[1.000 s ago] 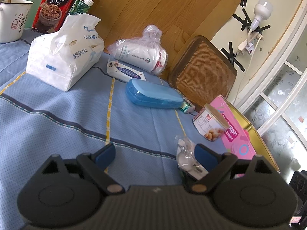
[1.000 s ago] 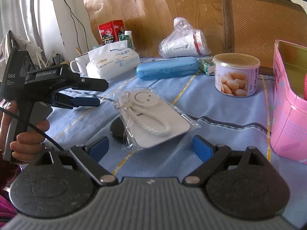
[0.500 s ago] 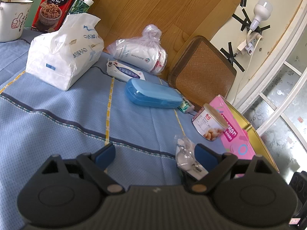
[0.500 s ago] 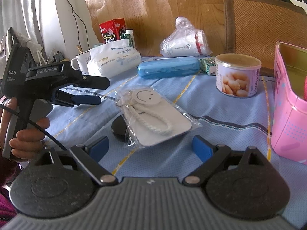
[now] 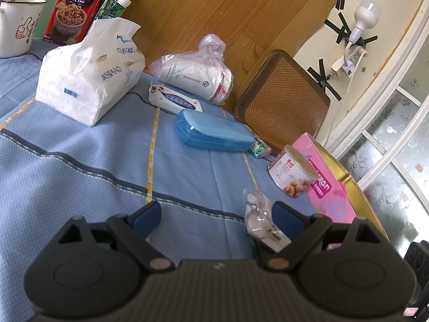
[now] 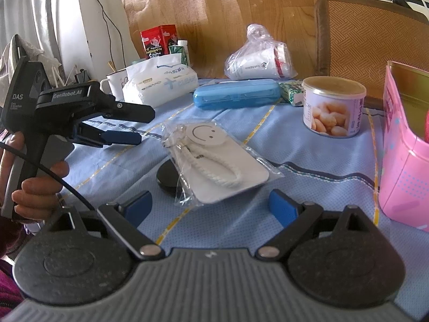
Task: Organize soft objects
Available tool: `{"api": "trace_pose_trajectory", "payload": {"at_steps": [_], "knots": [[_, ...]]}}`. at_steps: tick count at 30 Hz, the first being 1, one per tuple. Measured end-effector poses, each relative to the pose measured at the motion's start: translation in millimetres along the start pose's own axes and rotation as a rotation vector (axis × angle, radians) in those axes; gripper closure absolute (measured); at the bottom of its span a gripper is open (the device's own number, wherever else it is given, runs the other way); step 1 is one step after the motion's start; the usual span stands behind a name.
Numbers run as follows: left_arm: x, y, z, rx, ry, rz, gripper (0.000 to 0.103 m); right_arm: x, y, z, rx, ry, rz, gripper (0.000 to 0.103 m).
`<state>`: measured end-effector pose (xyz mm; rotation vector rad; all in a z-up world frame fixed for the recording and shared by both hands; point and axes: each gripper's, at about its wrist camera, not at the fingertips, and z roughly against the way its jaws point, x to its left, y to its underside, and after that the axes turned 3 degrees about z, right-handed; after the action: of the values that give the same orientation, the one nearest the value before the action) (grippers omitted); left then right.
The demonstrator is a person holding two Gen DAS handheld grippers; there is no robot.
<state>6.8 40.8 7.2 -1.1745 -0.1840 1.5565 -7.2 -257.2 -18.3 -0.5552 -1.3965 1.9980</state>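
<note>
On the blue-clothed worktop (image 6: 308,158) a clear plastic packet (image 6: 214,161) holding a white smiley-face card and a loop of white cord lies flat, its near left edge resting over a small black disc (image 6: 167,177). The right gripper (image 6: 211,209) hovers just near of this packet with its blue-padded fingers (image 6: 281,210) spread wide and nothing between them. The left gripper (image 5: 214,214), seen from the right wrist camera as a black tool held in a person's hand (image 6: 34,187) at the left edge, has its fingers released too; in its own view only bare cloth lies between them, and the packet (image 5: 258,214) shows just inside the right finger, whether touching it cannot be told. At the right edge stands an open pink box (image 6: 402,161), with a round can (image 6: 332,107) printed with pale nuts just left of it. Farther back lie a blue oblong case (image 6: 236,92), a small green-patterned pack (image 6: 291,92) at its right end, and a knotted clear bag (image 6: 257,59) holding a white roll against the wooden wall. To the far left sit a soft white tissue pack (image 6: 158,83), a white enamel mug (image 6: 115,83), a red carton (image 6: 158,41) and a green carton (image 6: 182,52) with a white cap. A woven-backed chair (image 6: 370,35) stands beyond the worktop on the right.
</note>
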Motion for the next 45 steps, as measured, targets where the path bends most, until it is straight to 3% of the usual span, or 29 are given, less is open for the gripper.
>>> {"api": "trace_pose_trajectory", "payload": {"at_steps": [22, 28, 40, 42, 43, 45], "knots": [[1, 0, 2, 0.006, 0.013, 0.015, 0.01, 6, -1, -2, 0.008, 0.013, 0.026, 0.007], [-1, -6, 10, 0.013, 0.076, 0.05, 0.01, 6, -1, -1, 0.014, 0.017, 0.032, 0.007], [-41, -9, -29, 0.133, 0.13, -0.036, 0.009, 1, -4, 0, 0.01, 0.002, -0.01, 0.007], [-45, -8, -37, 0.156, 0.132, -0.053, 0.017, -3, -6, -2, 0.012, -0.014, -0.04, 0.007], [-47, -6, -43, 0.178, 0.14, -0.056, 0.032, -4, -8, -2, 0.012, -0.024, -0.057, 0.007], [-50, -1, -53, 0.211, 0.128, -0.061, 0.047, -6, -10, -4, 0.01, -0.04, -0.088, 0.008]]}}
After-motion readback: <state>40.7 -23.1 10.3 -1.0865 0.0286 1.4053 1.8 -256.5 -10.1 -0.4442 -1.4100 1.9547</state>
